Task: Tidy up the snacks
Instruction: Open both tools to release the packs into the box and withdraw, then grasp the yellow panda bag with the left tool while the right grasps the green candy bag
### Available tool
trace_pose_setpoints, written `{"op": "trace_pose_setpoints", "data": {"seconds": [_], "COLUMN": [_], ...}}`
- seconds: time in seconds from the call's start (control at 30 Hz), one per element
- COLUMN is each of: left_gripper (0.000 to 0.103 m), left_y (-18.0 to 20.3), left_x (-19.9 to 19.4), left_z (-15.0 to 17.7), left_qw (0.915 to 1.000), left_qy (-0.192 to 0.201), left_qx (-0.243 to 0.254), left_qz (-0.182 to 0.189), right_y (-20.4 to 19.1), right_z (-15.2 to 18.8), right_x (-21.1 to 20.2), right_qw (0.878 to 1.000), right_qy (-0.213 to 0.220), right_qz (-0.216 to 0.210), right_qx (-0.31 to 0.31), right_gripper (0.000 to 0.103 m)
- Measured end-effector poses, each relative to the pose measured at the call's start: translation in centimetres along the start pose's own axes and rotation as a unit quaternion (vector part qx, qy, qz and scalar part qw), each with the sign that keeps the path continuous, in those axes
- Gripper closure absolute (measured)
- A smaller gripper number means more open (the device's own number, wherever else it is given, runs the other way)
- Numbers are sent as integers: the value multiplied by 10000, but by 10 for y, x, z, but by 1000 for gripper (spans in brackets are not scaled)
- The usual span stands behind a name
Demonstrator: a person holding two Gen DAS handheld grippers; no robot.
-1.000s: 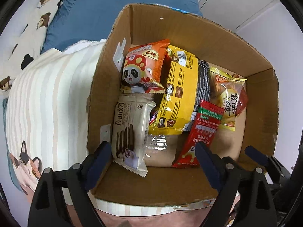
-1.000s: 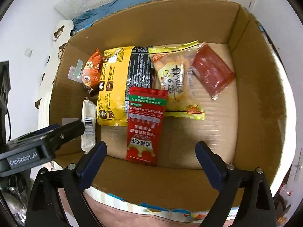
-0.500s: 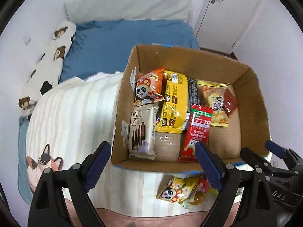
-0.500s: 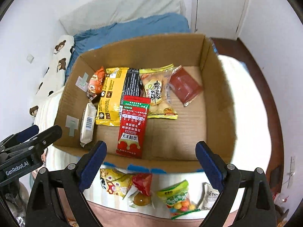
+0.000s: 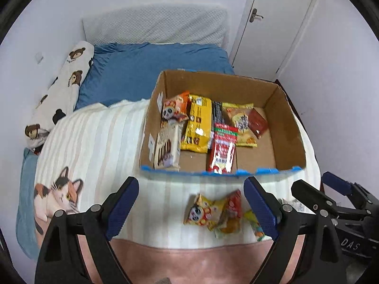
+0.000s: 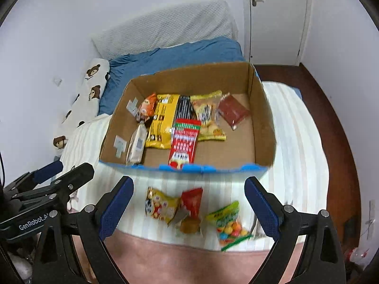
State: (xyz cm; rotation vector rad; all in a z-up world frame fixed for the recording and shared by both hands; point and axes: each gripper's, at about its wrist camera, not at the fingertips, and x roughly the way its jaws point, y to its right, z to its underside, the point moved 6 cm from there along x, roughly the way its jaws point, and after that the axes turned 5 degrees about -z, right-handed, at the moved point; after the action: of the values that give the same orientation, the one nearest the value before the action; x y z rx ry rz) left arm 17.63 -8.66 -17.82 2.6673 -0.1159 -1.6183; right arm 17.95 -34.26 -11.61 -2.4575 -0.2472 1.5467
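A cardboard box (image 5: 287,127) (image 6: 261,118) stands on the striped bed cover and holds several snack packs, among them a red pack (image 5: 222,150) (image 6: 183,142) and a yellow pack (image 5: 197,125) (image 6: 163,120). Loose snacks lie on the cover in front of the box: a yellow panda pack (image 5: 203,210) (image 6: 161,207), a red pack (image 6: 192,201) and a green candy bag (image 6: 228,222). My left gripper (image 5: 190,203) is open and empty above the loose snacks. My right gripper (image 6: 188,203) is open and empty beside it.
The bed has a blue sheet (image 5: 146,71), a bear-print pillow (image 5: 61,87) at the left and a cat print (image 5: 56,196) on the cover. A white door (image 5: 279,21) and a wooden bed edge (image 6: 331,127) are at the right.
Both grippers have pulled back and up from over the box. The whole box and the loose snacks in front of it have come into view. Both stayed open.
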Motion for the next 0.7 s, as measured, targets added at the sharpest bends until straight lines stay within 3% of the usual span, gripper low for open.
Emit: {"op": "trace_pose_setpoints", "data": {"seconds": [0.1, 0.37, 0.53, 0.7], "left_gripper": [12, 12, 12, 12], "left_y": [0, 10, 26, 51], "left_x": [9, 98, 149, 184], "left_z": [19, 77, 96, 100], "left_qw": [9998, 9904, 9809, 9703], "left_qy": [-193, -1369, -1865, -2095], "left_qx": [-45, 18, 463, 1144], "left_qz": [-17, -189, -312, -382], "right_y": [15, 86, 98, 93], "right_z": [19, 78, 97, 107], "right_x": [7, 73, 118, 146], "right_qw": [9995, 9878, 9871, 9827], "right_qy": [-208, -970, -1400, -1797], "right_qz": [-61, 29, 262, 438], "right_qx": [218, 1221, 727, 54], "right_gripper": [6, 6, 6, 10]}}
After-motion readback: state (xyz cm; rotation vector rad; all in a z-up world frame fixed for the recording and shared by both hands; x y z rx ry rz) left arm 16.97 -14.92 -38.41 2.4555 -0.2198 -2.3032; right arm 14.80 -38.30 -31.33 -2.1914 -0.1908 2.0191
